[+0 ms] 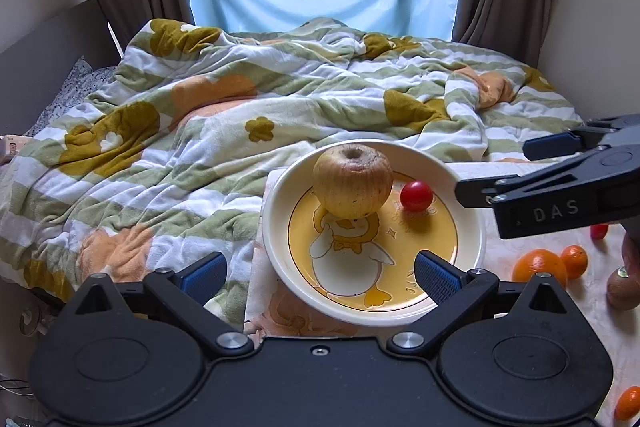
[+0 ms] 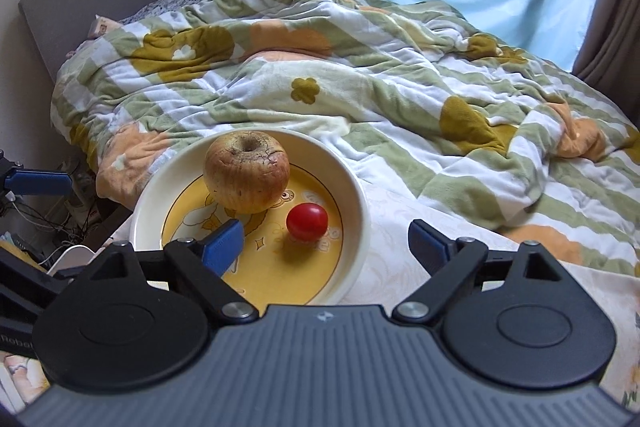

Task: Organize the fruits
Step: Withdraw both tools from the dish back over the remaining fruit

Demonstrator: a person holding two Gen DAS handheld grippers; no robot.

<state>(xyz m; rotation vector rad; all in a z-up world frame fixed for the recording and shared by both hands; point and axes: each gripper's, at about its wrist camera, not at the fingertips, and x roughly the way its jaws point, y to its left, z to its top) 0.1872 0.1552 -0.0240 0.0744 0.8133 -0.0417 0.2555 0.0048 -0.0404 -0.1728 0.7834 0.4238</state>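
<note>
A white plate (image 1: 276, 215) with a yellow duck picture sits on the table; it also shows in the right wrist view (image 2: 356, 187). On it lie a wrinkled yellow-brown apple (image 1: 352, 181) (image 2: 246, 171) and a red cherry tomato (image 1: 416, 195) (image 2: 307, 221). My left gripper (image 1: 320, 275) is open and empty, just before the plate's near rim. My right gripper (image 2: 326, 245) is open and empty, its left finger over the plate near the tomato. In the left wrist view the right gripper (image 1: 496, 169) reaches in from the right.
Two oranges (image 1: 540, 265) (image 1: 575, 259), another orange (image 1: 628, 403), a kiwi (image 1: 622, 289) and a second red tomato (image 1: 599, 231) lie on the table at the right. A bed with a flowered quilt (image 1: 240, 115) lies behind the plate. Cables (image 2: 52, 223) lie on the floor at left.
</note>
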